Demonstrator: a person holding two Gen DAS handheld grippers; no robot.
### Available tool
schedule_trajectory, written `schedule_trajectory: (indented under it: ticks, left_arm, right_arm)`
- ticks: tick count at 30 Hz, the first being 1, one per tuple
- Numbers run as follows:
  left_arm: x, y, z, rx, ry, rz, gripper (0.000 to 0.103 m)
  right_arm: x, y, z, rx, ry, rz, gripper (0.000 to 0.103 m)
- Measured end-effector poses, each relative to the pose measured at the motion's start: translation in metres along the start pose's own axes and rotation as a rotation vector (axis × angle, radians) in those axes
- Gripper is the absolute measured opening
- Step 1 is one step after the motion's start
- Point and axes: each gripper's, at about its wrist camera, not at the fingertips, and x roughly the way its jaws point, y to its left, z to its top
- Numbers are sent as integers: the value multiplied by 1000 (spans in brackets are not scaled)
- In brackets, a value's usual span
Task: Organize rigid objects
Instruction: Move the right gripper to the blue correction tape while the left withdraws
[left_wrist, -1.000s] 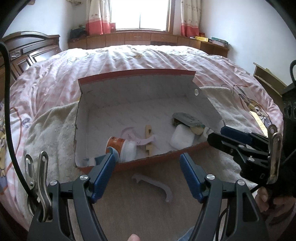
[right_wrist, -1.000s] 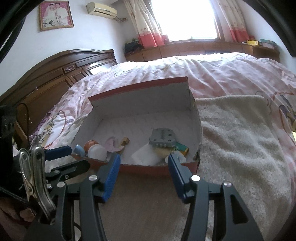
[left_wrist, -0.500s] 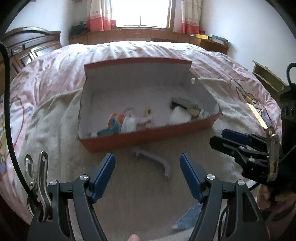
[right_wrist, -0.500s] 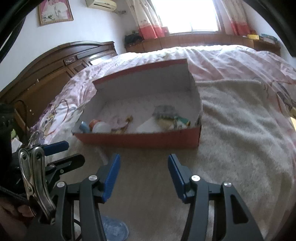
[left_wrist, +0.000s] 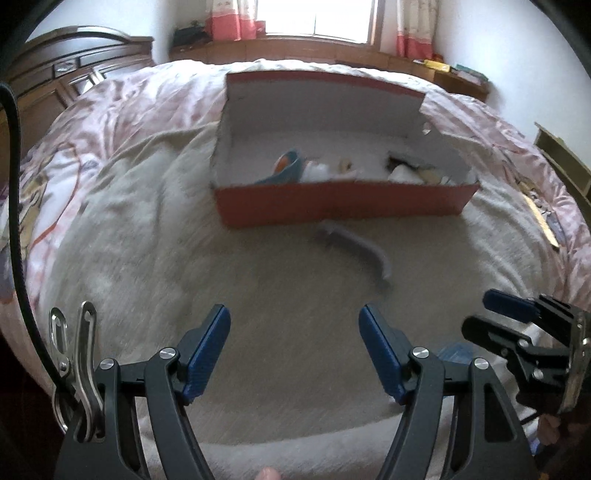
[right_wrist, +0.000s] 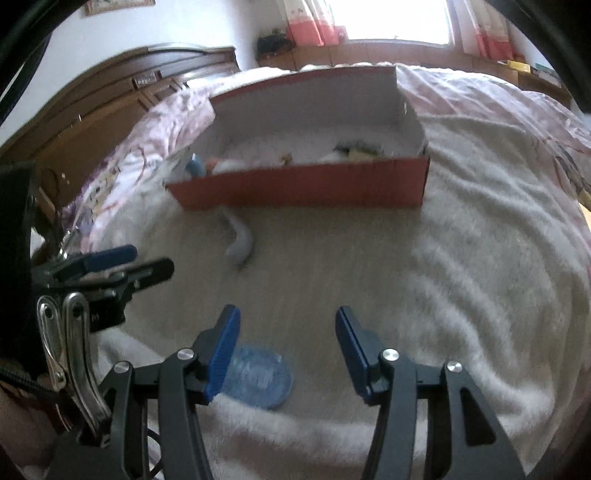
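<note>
Several items sit in the box (left_wrist: 343, 206); we hold both grippers' fingers (left_wrist: 207, 343) (right_wrist: 225, 343) released, hook (left_wrist: 354, 247) and disc (right_wrist: 258, 376) left outside.

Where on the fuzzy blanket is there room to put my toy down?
The blanket right of the white curved piece, below the red box, is bare. It is crowded inside the box and beside the blue round lid.
</note>
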Motion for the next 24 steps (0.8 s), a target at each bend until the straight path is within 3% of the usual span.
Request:
schedule_trajectory:
  ticks: [6,8,11,24]
  left_arm:
    - [-1,9,-21,-17,28,31,74]
    - [-1,13,-26,-22,35,32,74]
    - [-1,18,-34,-34,42,28,74]
    - [6,24,-46,-61,73,-5,74]
  right_arm:
    - [8,17,-17,-39,59,-27,57]
    - [10,20,-21,-51,70,-42,67]
    - [12,24,-23,-60,82,-58,72]
    - [21,42,-27,-140,144,-92,84]
